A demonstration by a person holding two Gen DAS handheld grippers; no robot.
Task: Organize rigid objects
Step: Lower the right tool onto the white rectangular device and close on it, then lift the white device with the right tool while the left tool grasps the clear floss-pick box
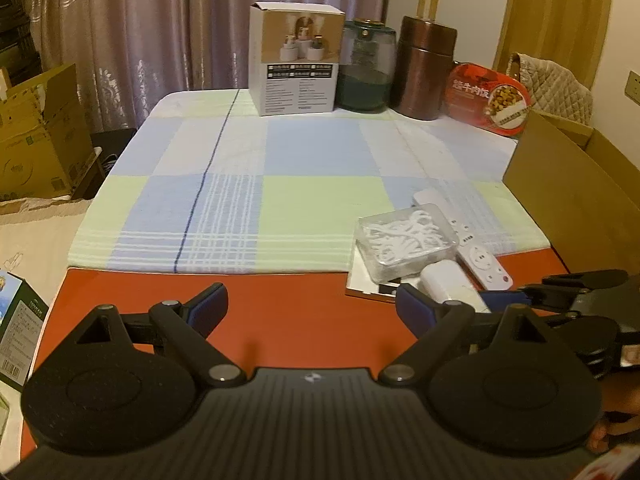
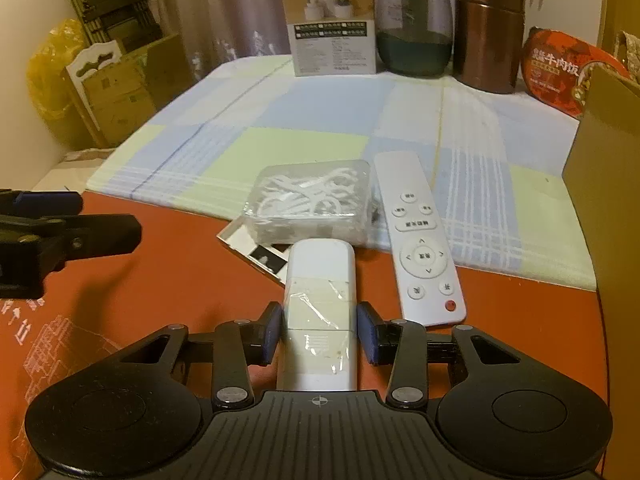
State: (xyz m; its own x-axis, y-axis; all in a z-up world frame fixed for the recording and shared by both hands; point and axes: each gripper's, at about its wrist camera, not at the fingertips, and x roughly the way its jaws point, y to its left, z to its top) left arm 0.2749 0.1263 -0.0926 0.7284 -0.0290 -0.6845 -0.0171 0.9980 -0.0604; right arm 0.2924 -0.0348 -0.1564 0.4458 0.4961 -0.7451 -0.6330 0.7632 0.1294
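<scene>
R gripper (image 2: 319, 330): blue pads pinch a white plastic-wrapped device (image 2: 320, 312) at mid-body, both sides in contact; device lies lengthwise on red tabletop (image 2: 180, 280). L gripper (image 1: 311, 308): jaws spread wide, nothing between, over bare red top. Just right of device: white remote (image 2: 420, 236), buttons up, partly on checked cloth (image 2: 312, 120). Ahead of device: clear box of white floss picks (image 2: 312, 204) resting on a flat card (image 2: 256, 250). Far edge: printed carton (image 2: 330, 20), green glass jar (image 2: 414, 28), copper canister (image 2: 490, 32), red food pack (image 2: 560, 72). Cardboard box (image 2: 608, 184) at right.
</scene>
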